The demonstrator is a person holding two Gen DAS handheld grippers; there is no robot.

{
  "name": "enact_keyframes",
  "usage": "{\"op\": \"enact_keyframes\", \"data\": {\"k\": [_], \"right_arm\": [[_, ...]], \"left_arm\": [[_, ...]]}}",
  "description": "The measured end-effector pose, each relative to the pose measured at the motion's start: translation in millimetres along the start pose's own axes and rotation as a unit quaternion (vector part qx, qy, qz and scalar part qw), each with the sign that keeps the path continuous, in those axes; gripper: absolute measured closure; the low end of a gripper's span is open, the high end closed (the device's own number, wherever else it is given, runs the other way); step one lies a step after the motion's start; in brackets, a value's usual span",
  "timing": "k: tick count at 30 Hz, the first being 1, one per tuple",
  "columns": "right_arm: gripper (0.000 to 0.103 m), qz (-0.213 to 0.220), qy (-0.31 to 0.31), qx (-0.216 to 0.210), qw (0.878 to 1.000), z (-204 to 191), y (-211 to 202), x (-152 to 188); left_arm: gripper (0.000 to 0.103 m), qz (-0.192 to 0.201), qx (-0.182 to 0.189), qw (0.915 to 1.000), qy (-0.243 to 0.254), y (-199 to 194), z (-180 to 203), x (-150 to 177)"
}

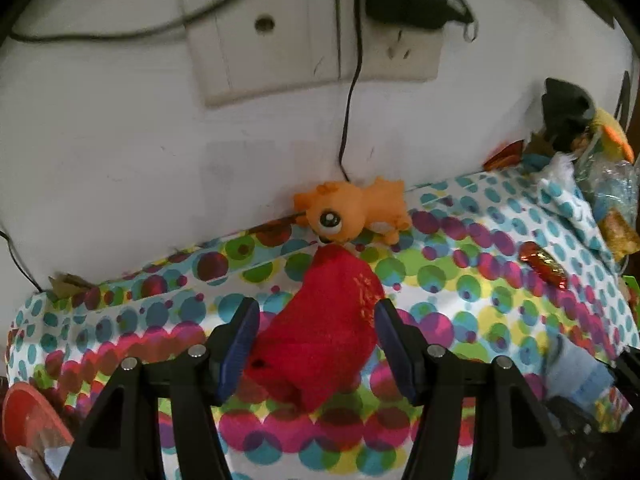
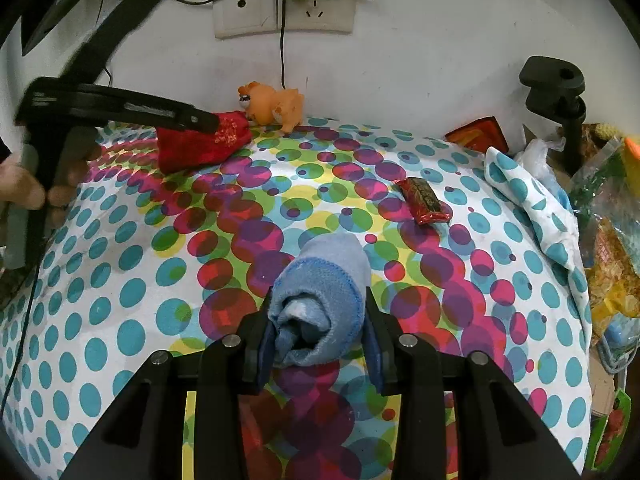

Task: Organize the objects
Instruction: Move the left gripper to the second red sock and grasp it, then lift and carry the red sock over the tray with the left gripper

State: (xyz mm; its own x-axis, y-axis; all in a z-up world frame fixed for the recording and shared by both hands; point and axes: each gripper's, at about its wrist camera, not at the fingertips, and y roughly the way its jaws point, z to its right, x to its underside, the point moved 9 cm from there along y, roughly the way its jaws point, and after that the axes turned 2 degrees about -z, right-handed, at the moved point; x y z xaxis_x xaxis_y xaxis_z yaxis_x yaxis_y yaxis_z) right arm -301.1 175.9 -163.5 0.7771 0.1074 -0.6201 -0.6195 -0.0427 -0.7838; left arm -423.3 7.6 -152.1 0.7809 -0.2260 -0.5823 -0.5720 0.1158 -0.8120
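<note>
Left gripper (image 1: 316, 336) straddled the soft red pouch (image 1: 320, 332), jaws open; right gripper (image 2: 316, 328) squeezed the limp blue cloth (image 2: 320, 304) mid-roll

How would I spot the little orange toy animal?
Look along the white wall at the far edge of the polka-dot cloth. The orange toy animal lies there, below the wall sockets, beside a red pouch. It alone is orange with big eyes.
</note>
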Motion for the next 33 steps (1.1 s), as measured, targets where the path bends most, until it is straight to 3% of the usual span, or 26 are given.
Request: {"op": "enact_keyframes", "data": {"k": [12,16,19,33], "right_arm": [[0.068,-0.001,0.005,0.003,1.0,-2,2,0],[0.068,-0.001,0.005,0.005,1.0,-3,2,0],[0.068,-0.002,0.007,0.006,1.0,-3,2,-1],[0.068,-0.004,0.007,0.017,1.0,-4,5,0]], "left_arm": [[0.043,0.007,-0.033,0.9994,-0.008,19,0,15],[0.067,0.011,-0.04,0.9991,-0.007,14,2,18],[0.074,0.011,-0.033,0.9992,-0.022,9,-2,20],[0.075,0.016,-0.028,0.999,-0.031,-35,5,45]]}}
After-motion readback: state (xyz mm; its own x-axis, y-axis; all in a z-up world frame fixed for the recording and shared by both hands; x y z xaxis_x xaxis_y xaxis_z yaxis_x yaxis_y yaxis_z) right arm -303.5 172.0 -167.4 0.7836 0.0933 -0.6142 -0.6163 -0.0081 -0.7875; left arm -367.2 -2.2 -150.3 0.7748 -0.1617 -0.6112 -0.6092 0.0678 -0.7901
